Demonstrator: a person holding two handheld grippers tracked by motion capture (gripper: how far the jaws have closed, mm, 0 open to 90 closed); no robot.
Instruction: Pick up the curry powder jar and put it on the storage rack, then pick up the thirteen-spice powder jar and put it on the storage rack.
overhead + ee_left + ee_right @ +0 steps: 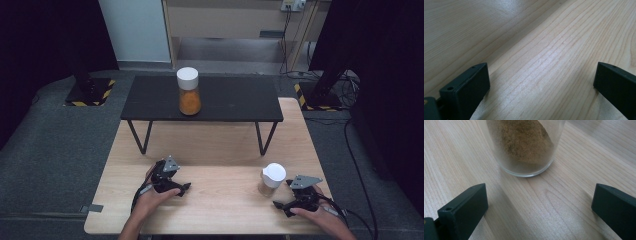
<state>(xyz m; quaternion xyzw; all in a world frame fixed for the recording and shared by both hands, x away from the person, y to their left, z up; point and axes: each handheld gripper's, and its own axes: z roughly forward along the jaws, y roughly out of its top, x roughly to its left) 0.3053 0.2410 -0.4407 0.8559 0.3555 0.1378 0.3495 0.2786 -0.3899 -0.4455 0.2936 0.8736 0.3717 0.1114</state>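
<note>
A glass jar of orange powder (189,93) with a white lid stands on the black shelf (235,102) at the back of the table. A smaller white-lidded jar of brown powder (272,179) stands on the wooden table (220,150) at the right. My right gripper (281,205) rests just right of it, and its view has the jar's glass base (524,147) close ahead of the open, empty jaws (540,202). My left gripper (183,189) lies on the table at the left. Its jaws (541,82) are spread wide over bare wood.
The black shelf stands on thin legs (141,137) across the table's far half. Grey carpet (55,145) surrounds the table. Dark stands with yellow-black taped bases (90,92) sit at both back corners, and cables (350,155) trail on the right.
</note>
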